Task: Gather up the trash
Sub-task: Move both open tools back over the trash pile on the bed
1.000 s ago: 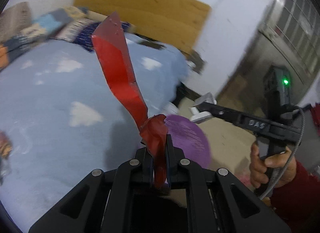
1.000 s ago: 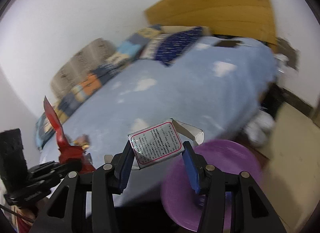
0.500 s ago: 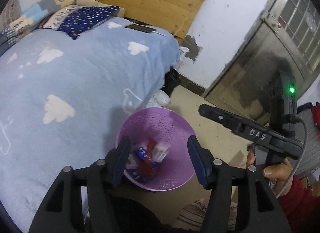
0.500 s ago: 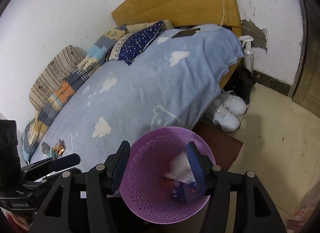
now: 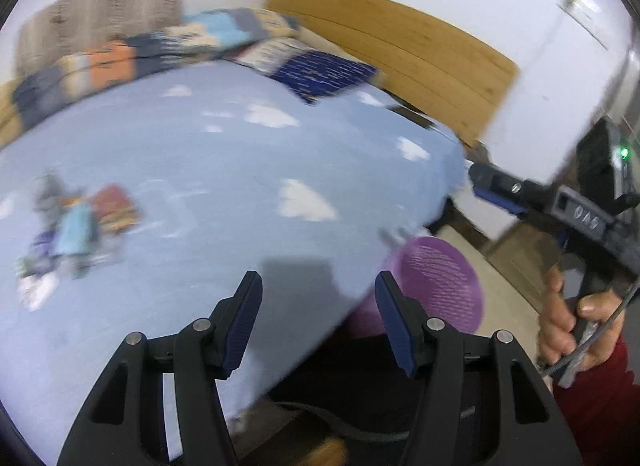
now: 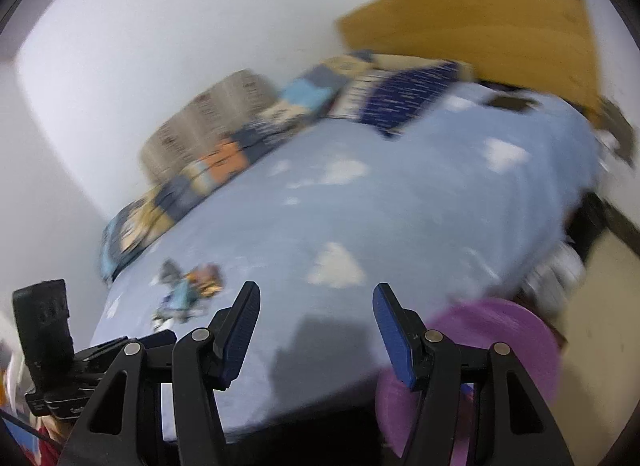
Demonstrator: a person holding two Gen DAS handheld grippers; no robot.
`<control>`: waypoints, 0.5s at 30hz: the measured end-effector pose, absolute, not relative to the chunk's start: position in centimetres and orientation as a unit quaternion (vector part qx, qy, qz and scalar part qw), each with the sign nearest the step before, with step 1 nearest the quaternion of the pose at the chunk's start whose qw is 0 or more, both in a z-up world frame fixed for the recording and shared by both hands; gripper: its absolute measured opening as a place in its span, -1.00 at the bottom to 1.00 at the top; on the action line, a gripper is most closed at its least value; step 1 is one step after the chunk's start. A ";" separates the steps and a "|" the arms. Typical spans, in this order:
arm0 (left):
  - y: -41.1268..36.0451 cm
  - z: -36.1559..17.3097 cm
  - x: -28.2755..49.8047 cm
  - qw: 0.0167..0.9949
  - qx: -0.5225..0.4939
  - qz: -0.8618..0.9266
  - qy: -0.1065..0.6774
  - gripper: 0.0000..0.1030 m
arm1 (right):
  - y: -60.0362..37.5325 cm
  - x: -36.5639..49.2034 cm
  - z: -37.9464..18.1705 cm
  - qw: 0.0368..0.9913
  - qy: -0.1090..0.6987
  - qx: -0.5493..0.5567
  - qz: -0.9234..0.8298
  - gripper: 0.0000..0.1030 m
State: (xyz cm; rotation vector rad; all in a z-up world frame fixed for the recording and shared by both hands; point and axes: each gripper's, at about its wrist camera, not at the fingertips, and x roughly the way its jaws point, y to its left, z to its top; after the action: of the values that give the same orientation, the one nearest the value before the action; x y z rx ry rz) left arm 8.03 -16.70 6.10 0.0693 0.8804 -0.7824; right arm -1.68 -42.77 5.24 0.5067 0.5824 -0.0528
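Both views are blurred. My left gripper point(image 5: 319, 306) is open and empty over the near edge of the blue bed. My right gripper point(image 6: 316, 316) is also open with nothing between its fingers, and it shows at the right of the left wrist view point(image 5: 496, 185), held by a hand. A purple perforated basket point(image 5: 440, 282) stands on the floor beside the bed, low right in the right wrist view point(image 6: 500, 338). A small heap of wrappers point(image 5: 76, 225) lies on the blanket at the left, ahead and left of the right gripper point(image 6: 188, 294).
The bed's blue cloud-print blanket point(image 5: 224, 169) fills most of both views. Pillows and a folded patchwork quilt point(image 6: 224, 157) lie along the wall, before a wooden headboard point(image 5: 400, 49). White shoes point(image 6: 560, 270) sit on the floor by the basket.
The red wrapper left my left gripper and the white carton left my right gripper; both dropped into the purple basket. Both grippers then swung from over the basket back toward the bed.
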 end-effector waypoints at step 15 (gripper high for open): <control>2.2 2.3 20.6 0.869 0.010 -0.269 0.415 0.12 | -21.8 19.3 7.7 0.931 0.324 0.055 0.161 0.29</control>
State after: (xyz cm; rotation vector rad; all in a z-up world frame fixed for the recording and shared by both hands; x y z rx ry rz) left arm 20.56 2.24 2.32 0.0205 0.8684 -0.5633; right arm 19.29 -21.75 7.67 0.1119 0.6626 0.3298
